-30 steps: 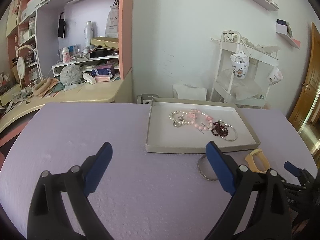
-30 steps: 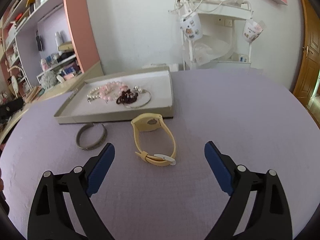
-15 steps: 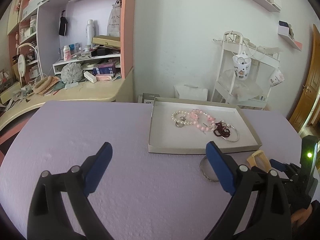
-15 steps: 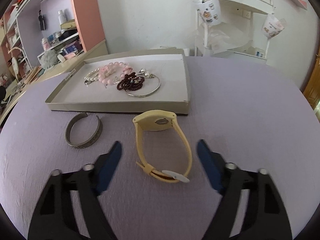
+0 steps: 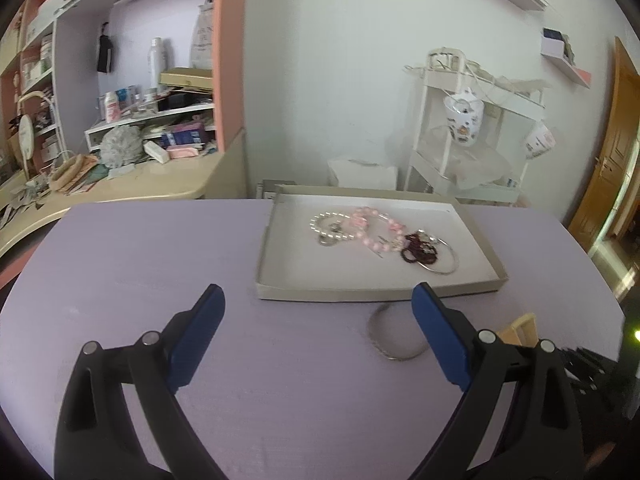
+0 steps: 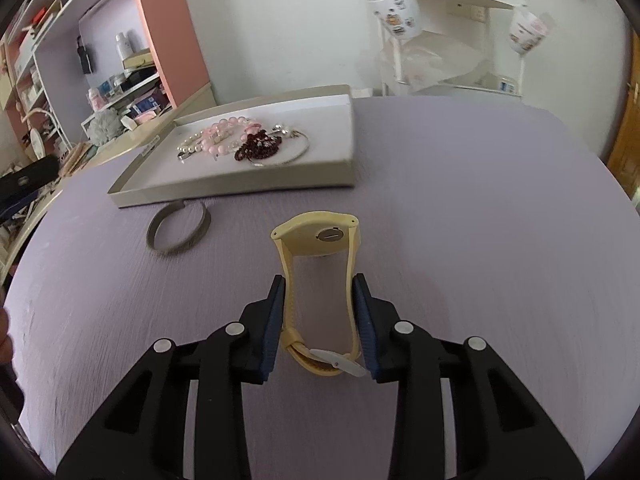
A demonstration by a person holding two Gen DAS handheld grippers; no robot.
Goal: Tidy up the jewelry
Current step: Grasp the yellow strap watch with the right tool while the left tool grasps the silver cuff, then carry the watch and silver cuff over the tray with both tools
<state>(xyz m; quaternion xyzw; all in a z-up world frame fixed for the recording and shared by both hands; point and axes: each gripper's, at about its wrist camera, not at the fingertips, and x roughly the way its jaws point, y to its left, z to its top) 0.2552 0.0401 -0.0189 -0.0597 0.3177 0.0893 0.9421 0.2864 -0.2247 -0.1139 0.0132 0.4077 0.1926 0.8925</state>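
Because the pale yellow rubber-strapped watch (image 6: 320, 280) looks light, springy and easily squashed, its two strap sides are the sensible hold. It stands on the lilac table (image 6: 480, 240), case at twelve o'clock, between the right gripper (image 6: 319, 300) pads, which press both straps. Idle, the left gripper (image 5: 316, 320) gapes wide.

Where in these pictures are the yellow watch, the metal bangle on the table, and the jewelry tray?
yellow watch (image 6: 320, 236): right wrist view, on the back of its case.
metal bangle (image 6: 158, 236): right wrist view, on the left side of the band.
jewelry tray (image 6: 256, 186): right wrist view, on its near outer wall.
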